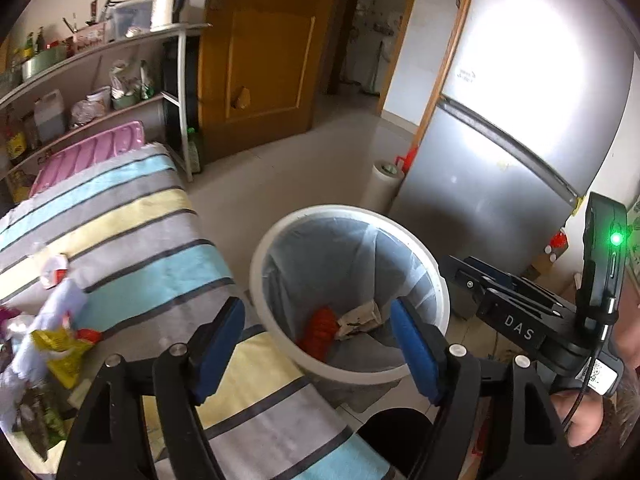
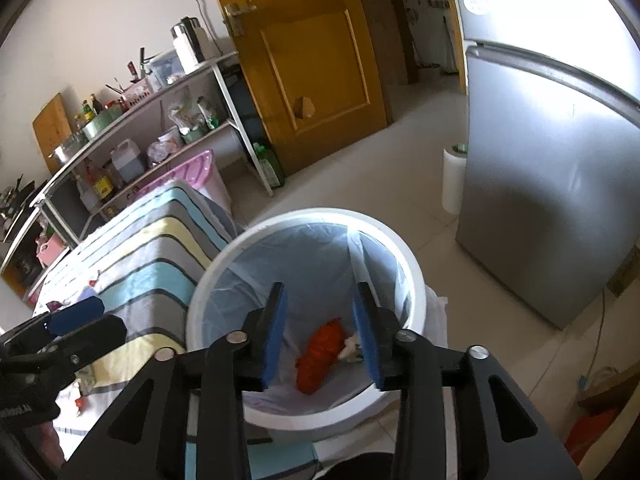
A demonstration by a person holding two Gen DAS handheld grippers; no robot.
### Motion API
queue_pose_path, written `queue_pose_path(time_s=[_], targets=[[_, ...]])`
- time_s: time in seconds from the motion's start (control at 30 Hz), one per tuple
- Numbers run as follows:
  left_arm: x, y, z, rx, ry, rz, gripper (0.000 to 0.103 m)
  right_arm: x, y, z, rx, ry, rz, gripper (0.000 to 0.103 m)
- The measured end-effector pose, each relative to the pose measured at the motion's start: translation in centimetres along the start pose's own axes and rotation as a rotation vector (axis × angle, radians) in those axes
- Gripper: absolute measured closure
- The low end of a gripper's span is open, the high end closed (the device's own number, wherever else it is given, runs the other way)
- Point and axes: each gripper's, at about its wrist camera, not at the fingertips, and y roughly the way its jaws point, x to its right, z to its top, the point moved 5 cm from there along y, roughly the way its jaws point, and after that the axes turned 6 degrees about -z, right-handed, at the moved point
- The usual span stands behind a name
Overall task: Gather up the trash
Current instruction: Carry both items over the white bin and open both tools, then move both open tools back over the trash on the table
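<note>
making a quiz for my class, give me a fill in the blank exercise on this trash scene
1. The crumpled orange wrapper lies inside the white round ____.
2. The bin is lined with a thin ____ bag.
3. Wrappers still lie on the ____ cloth.
4. The right gripper hangs over the bin with nothing between its ____ fingers.

Missing: bin; plastic; striped; blue

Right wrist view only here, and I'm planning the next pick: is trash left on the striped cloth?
Observer: Yes. A yellow wrapper lies heaped with crumpled white paper at the striped cloth's left edge.
Operator: Is the left claw free?
Observer: The left claw is open, nothing between its pads.
Operator: What's beside the orange trash in the bin?
Observer: A crumpled brownish paper lies beside the orange trash, at the white bin's bottom.
</note>
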Motion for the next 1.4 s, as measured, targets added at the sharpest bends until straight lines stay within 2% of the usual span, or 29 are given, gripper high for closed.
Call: queue_pose_path(time_s=[0.2, 0.43, 0.73, 0.97, 1.27, 1.4], targets=[[-2.1, -3.5, -0.7, 0.055, -0.027, 0.035, 0.023, -2.9, -2.4, -0.5, 0.036, -0.028, 0.052, 0.057], [-6.0, -8.2, -2.7, 0.119, -0.079, 0.109, 0.023, -7.4, -4.7, -1.6, 0.083, -0.089, 0.132, 0.053], [-12.6, -14.1, -6.4, 0.184, -0.175, 0.251, 0.022, -13.8, -5.5, -4.2, 0.041, -0.169, 0.283, 0.046], [-17.3, -17.1, -9.9, 0.210, -0.264, 0.312, 0.019, -18.2, -4.9, -6.9, -0.009, -0.234, 0.354, 0.044], [-20.9, -18.4, -12.5, 0.188, -0.340, 0.316, 0.014, -23.9, -4.9, -10.1, -0.052, -0.356, 0.485, 0.044], [-22.2, -18.5, -13.0, 0.177, -0.358, 0.333, 0.014, -25.5, -4.2, -11.2, -0.068, -0.410, 0.477, 0.044]])
